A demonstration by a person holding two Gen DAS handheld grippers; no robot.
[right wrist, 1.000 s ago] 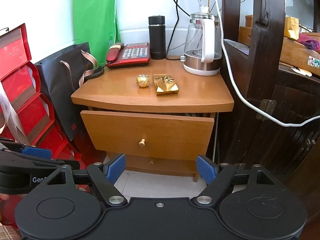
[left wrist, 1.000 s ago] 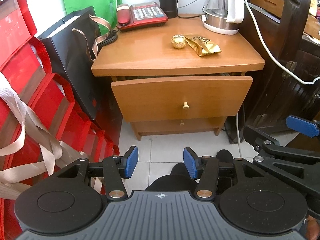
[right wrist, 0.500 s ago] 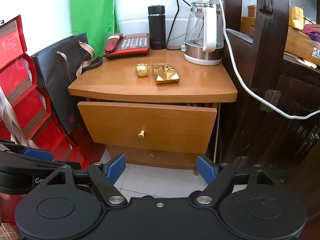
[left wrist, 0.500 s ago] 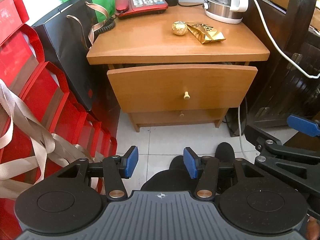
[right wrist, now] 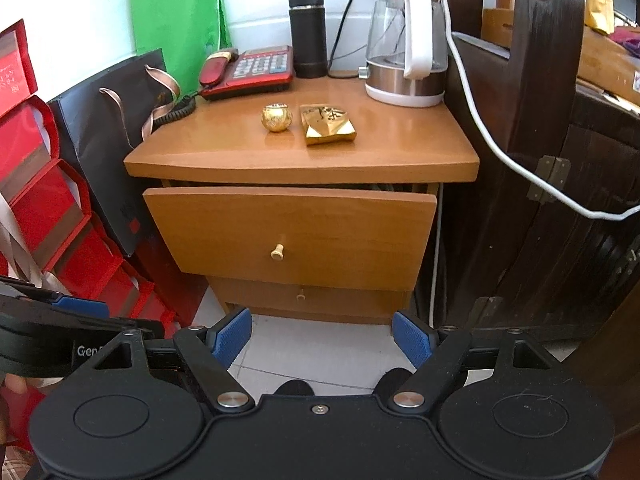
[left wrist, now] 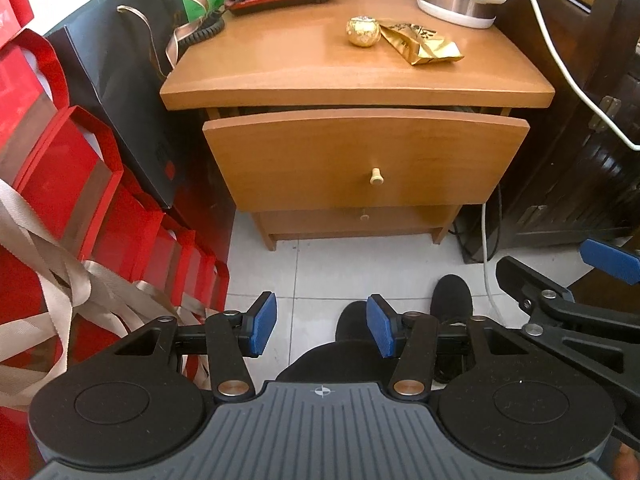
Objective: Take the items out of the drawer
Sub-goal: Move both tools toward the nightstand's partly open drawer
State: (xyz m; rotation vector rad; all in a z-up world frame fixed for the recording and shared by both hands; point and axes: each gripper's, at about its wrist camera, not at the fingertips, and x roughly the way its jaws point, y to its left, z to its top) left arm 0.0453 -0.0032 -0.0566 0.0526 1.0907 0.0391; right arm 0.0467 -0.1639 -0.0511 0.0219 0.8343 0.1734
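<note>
Drawer (left wrist: 360,156): upper one of the nightstand, stood slightly ajar, contents hidden; small knob (left wrist: 376,177) faced the claws, likely the pull point. Gold ball (right wrist: 277,117) and gold packet (right wrist: 328,124): lay side by side on the tabletop (right wrist: 240,152), probably taken out and set down there. Left claw (left wrist: 321,327): wide, empty, above the floor, well short of the drawer. Right claw (right wrist: 322,336): likewise wide and empty. Phone (right wrist: 248,70), kettle (right wrist: 404,64): at the rear, clear of the working area.

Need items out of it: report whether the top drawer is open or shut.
Slightly open: the top drawer front stands forward of the nightstand, a dark gap above it.
</note>
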